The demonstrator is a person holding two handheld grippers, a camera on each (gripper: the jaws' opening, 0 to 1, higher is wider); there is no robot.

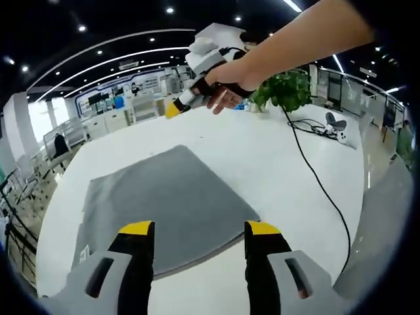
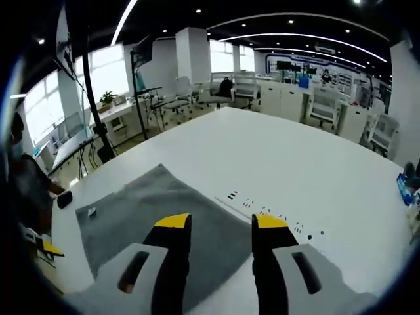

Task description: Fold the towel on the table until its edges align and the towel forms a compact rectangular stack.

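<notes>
A grey towel (image 1: pixel 170 193) lies flat on the round white table (image 1: pixel 275 164), with a small label near one corner. My left gripper (image 1: pixel 199 230) hovers open over the towel's near edge, nothing between its yellow-tipped fingers. A person's hand holds my right gripper (image 1: pixel 197 72) in the air above the far side of the table, beyond the towel. In the right gripper view the towel (image 2: pixel 157 210) spreads under and left of my open right gripper (image 2: pixel 222 223), which holds nothing.
A potted plant (image 1: pixel 285 88) stands at the table's far edge. A black cable (image 1: pixel 315 174) runs across the table to a small device (image 1: pixel 335 128). Small dark marks (image 2: pixel 262 211) dot the table beside the towel. Desks and chairs (image 2: pixel 230 88) surround the table.
</notes>
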